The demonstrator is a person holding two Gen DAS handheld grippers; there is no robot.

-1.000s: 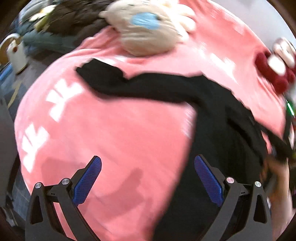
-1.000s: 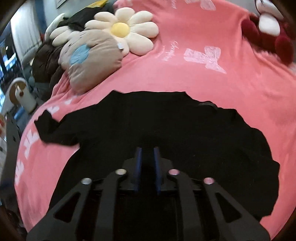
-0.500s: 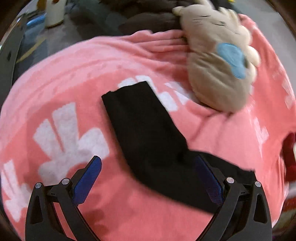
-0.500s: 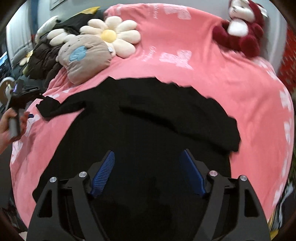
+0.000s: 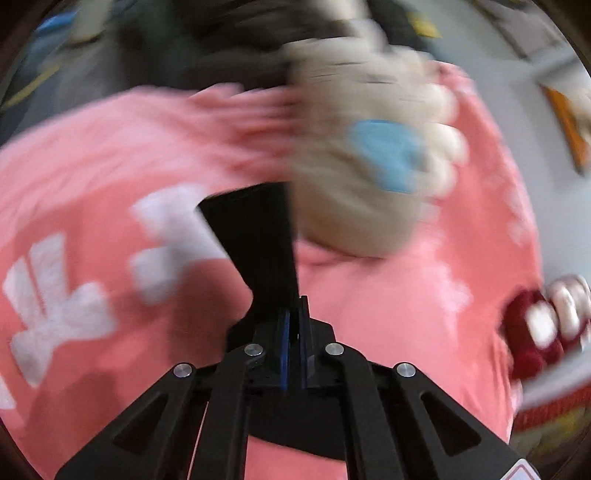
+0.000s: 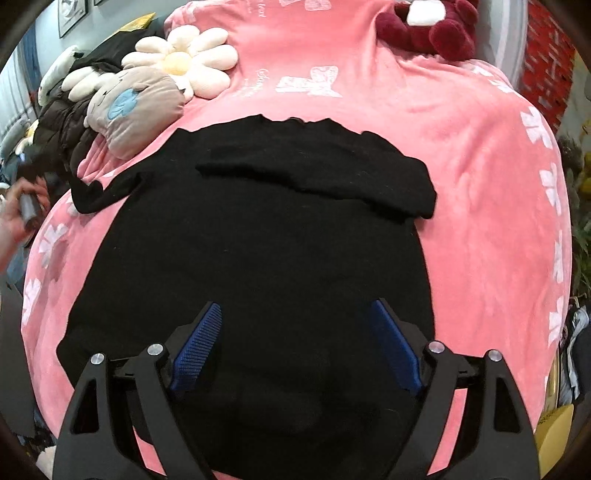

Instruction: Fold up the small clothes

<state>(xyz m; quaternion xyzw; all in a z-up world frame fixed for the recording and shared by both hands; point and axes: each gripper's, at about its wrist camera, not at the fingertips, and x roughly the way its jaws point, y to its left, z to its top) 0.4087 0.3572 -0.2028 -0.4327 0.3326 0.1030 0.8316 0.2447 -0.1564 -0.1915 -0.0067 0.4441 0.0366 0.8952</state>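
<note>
Bed covered by a pink blanket (image 6: 480, 155) with white bow prints, filling most of the view ahead of the jaws. Far ahead, left of the jaws: daisy-shaped cushion (image 6: 184, 70), beige plush pillow (image 6: 136, 107) with a blue patch just beside it, dark padded jackets (image 6: 62, 122) heaped at the bed edge. Far ahead, right of the jaws: dark red plush bear (image 6: 432, 29). Grey-blue wall with framed pictures (image 6: 72, 14) at upper left; red brick-pattern surface (image 6: 546, 62) at upper right. Lighting even, indoor. Left wrist view motion-blurred.
</note>
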